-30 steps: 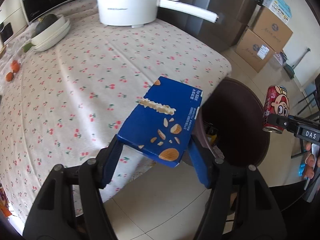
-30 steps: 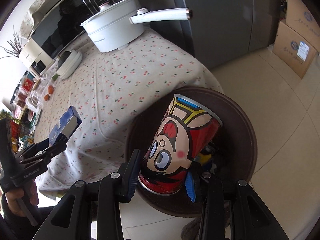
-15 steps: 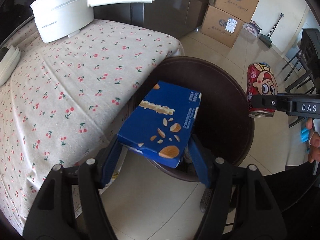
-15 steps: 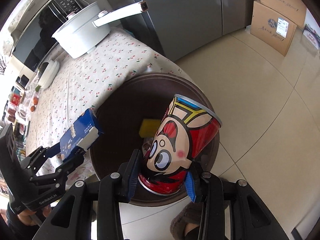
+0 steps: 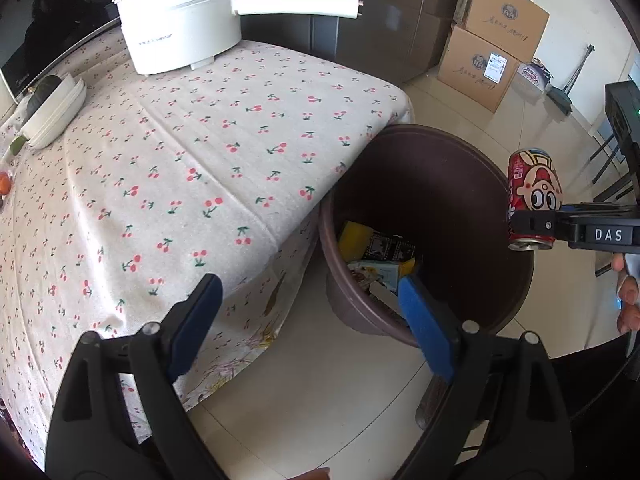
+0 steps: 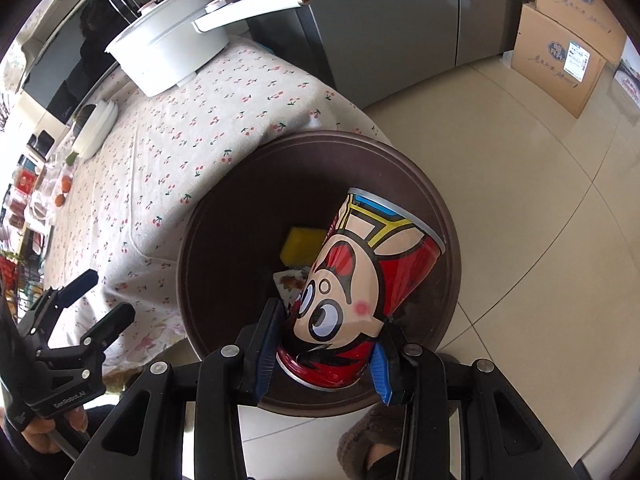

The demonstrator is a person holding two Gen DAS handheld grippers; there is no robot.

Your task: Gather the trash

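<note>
My left gripper [image 5: 308, 286] hangs over the gap between the table's edge and the dark brown bin [image 5: 420, 130]. Its jaws are opening, with nothing between the blue pads. In the right wrist view the left gripper [image 6: 92, 296] shows at the lower left, empty. My right gripper [image 6: 328, 332] is shut on a red cartoon-face can [image 6: 360, 288], held tilted above the bin [image 6: 240, 240]. The same can [image 5: 534, 192] appears over the bin's right rim in the left wrist view. A yellow packet [image 5: 354, 236] and other wrappers lie at the bin's bottom. No blue box is visible.
The table with a cherry-print cloth [image 5: 180, 160] meets the bin's left side. On it stand a white pot with a long handle [image 5: 180, 28] and stacked white plates [image 5: 52, 112]. Cardboard boxes [image 5: 488, 52] sit by the far wall, with tiled floor [image 6: 540, 220] around the bin.
The blue snack box has left my left gripper, whose jaws have spread wide. Both grippers moved over the bin, and the can stayed gripped.
</note>
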